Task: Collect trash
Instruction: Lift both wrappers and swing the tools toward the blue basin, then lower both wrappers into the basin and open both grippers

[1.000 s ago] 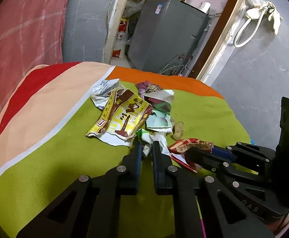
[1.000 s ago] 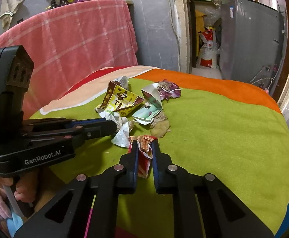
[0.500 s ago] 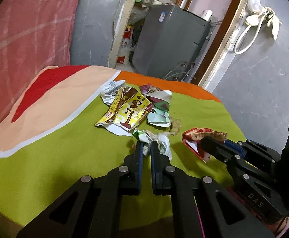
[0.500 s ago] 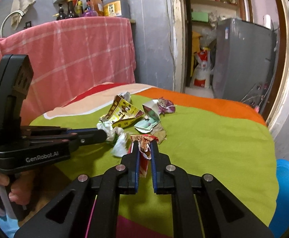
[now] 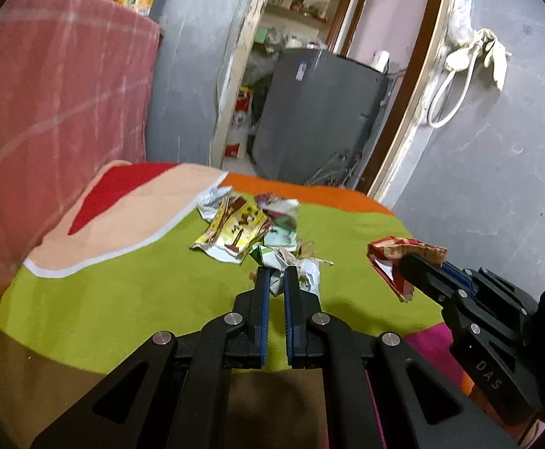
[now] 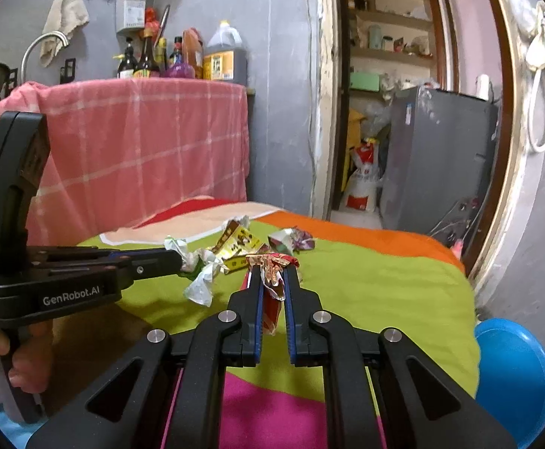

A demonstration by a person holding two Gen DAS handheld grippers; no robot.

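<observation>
Left tool (image 5: 276,280), seen from its own camera, is squeezed tight on a white crumpled wrapper (image 5: 302,265), lifted a bit above the green part of the blanket (image 5: 122,292). More trash (image 5: 235,228) sits in a pile near the far edge of the blanket, by the orange stripe. At the right side the right tool (image 5: 407,265) holds a red wrapper (image 5: 388,258).

From the right camera, the right tool (image 6: 272,280) is pinched narrow on that red wrapper (image 6: 272,265), which pokes up and hangs down between the blue pads. The left tool (image 6: 175,262) reaches in from the left with its white wrapper (image 6: 201,280) dangling.

To do this well, I think both tools should stay squeezed and move slowly, so no loose bit drops.

A blue bin (image 6: 512,366) peeks out past the right edge of the blanket. I cannot tell what is inside it.
</observation>
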